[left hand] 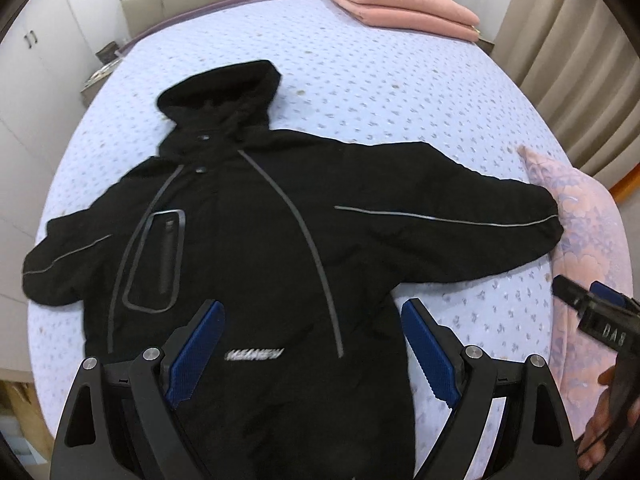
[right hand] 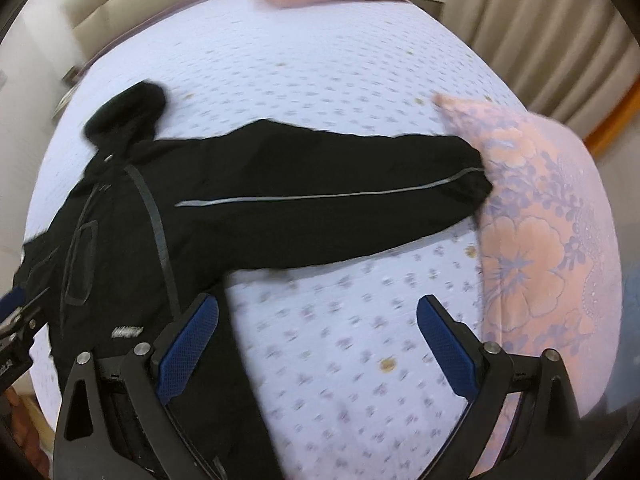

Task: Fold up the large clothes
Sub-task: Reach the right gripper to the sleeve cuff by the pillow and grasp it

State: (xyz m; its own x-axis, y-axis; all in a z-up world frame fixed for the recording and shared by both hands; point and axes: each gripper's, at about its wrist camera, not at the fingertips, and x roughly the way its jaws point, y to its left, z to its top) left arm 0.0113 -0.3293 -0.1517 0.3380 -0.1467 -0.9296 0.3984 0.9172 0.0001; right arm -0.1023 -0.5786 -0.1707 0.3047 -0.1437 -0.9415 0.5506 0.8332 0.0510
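While the black jacket (left hand: 256,240) lies face up and spread flat on the bed (left hand: 380,92), hood toward the headboard and hem nearest the person, both sleeves run out sideways, so its long reach is across the bed. The left gripper (left hand: 312,344) hangs over the lower front of the body, jaws wide with nothing between them. The right gripper (right hand: 318,344), also wide and empty, hovers over bare sheet beside the jacket's edge, below the outstretched sleeve (right hand: 320,204) whose cuff touches the flowered pillow (right hand: 540,240). That sleeve lies ahead of the right gripper, plainly its nearer side, so I judge it the likely first fold inward.
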